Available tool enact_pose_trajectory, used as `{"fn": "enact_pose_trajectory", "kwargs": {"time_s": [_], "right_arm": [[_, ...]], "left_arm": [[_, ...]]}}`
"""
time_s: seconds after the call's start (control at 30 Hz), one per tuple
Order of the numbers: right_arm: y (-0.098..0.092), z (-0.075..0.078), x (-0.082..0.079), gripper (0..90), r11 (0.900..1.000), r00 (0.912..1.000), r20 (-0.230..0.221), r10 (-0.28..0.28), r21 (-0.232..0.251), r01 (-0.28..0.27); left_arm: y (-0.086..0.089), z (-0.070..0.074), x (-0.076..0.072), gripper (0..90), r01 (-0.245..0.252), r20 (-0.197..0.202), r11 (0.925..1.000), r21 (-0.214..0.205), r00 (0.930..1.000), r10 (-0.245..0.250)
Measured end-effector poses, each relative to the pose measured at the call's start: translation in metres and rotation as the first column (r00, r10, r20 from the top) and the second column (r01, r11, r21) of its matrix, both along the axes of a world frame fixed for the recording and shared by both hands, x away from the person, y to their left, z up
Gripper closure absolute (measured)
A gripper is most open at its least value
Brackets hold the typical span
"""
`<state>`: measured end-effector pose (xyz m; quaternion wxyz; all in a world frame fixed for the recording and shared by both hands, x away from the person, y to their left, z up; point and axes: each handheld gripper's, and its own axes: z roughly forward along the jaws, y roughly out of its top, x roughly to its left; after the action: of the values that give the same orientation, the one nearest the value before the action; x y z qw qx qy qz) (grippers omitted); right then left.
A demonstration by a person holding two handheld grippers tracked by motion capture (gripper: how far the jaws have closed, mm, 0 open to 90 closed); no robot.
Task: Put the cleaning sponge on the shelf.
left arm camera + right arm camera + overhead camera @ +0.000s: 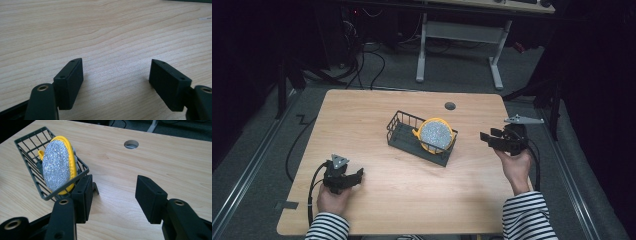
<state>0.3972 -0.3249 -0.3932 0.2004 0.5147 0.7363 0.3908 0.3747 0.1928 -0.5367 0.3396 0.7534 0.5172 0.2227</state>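
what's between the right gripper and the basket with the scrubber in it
Nothing: bare table separates the right gripper from the wire basket holding the scrubber, as the high view shows.

The counter (377, 200) is a light wood-grain top with rounded corners and a round cable hole (450, 106) near its far edge. A dark wire basket (404, 131) stands directly on it, near the middle and turned at an angle to the edges. A round glittery sponge (435, 134) with a yellow rim leans upright inside the basket's right end.
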Motion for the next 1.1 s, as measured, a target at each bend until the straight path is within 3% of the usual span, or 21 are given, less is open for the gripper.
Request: {"fn": "enact_pose_trajectory", "kwargs": {"time_s": [0.27, 0.47, 0.8, 1.1], "right_arm": [[-0.009, -0.009, -0.012, 49.2, 0.9997, 0.9997, -0.002, -0.024, 0.01, 0.024], [-0.017, -0.019, -0.019, 49.1, 0.9983, 0.9992, -0.011, -0.04, 0.043, 0.04], [-0.023, -0.035, -0.032, 48.0, 0.9978, 0.9995, -0.009, -0.031, 0.058, 0.031], [-0.027, -0.053, -0.041, 47.1, 0.9956, 0.9982, -0.041, -0.045, 0.08, 0.048]], "left_arm": [[0.0, 0.0, 0.0, 28.2, 0.001, -0.001, 1.0, 0.002, 1.0, -0.001], [0.0, 0.0, 0.0, 28.2, 0.002, -0.001, 1.0, 0.001, 1.0, -0.002], [0.0, 0.0, 0.0, 28.3, 0.001, -0.001, 1.0, -0.002, 1.0, -0.001], [0.001, 0.0, 0.0, 28.3, 0.0, 0.0, 1.0, -0.007, 1.0, 0.0]]}}
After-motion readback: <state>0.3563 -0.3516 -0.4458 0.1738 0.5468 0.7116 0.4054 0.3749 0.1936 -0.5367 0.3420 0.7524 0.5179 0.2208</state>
